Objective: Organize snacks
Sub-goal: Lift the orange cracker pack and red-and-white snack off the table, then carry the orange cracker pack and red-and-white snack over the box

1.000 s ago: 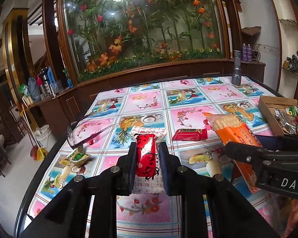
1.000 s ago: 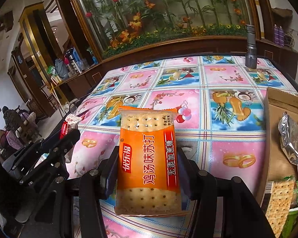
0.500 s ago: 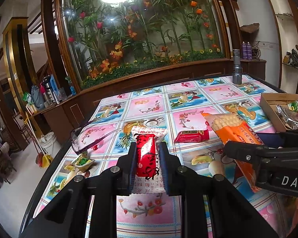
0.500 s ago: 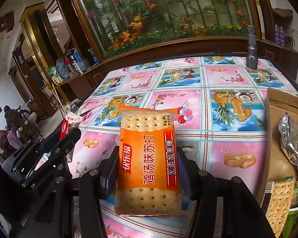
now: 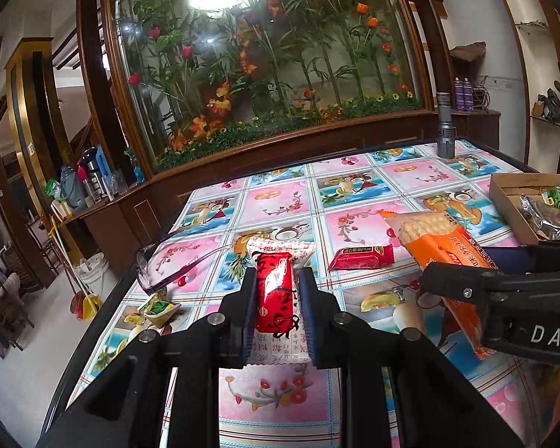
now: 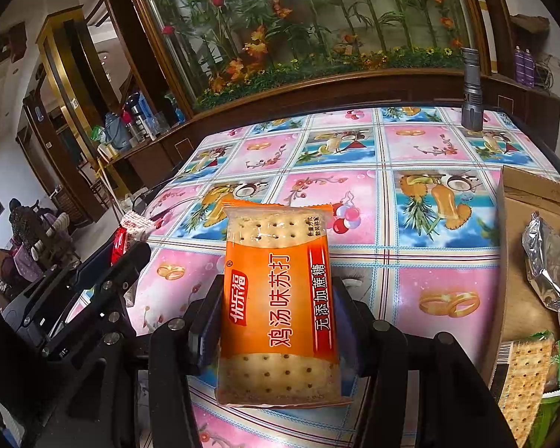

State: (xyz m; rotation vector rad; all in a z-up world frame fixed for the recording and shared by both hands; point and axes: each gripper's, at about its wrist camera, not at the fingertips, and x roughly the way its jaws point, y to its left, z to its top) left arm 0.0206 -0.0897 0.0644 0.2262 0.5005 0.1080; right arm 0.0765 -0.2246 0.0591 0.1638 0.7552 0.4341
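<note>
My left gripper is shut on a red-and-white snack packet, held above the table. My right gripper is shut on an orange cracker packet, which also shows at the right of the left wrist view as the cracker packet. A small red snack packet lies on the tablecloth between the two grippers. A cardboard box holding several snacks stands at the right, also seen as the box. In the right wrist view the left gripper sits at the left with its red packet.
A pair of glasses and a small green-and-yellow wrapper lie near the table's left edge. A grey flashlight stands upright at the far right of the table. A wooden planter wall runs behind the table.
The view from the left gripper has shifted slightly, with the table and box sitting a little further left and lower. The right gripper and its cracker packet have not moved.
</note>
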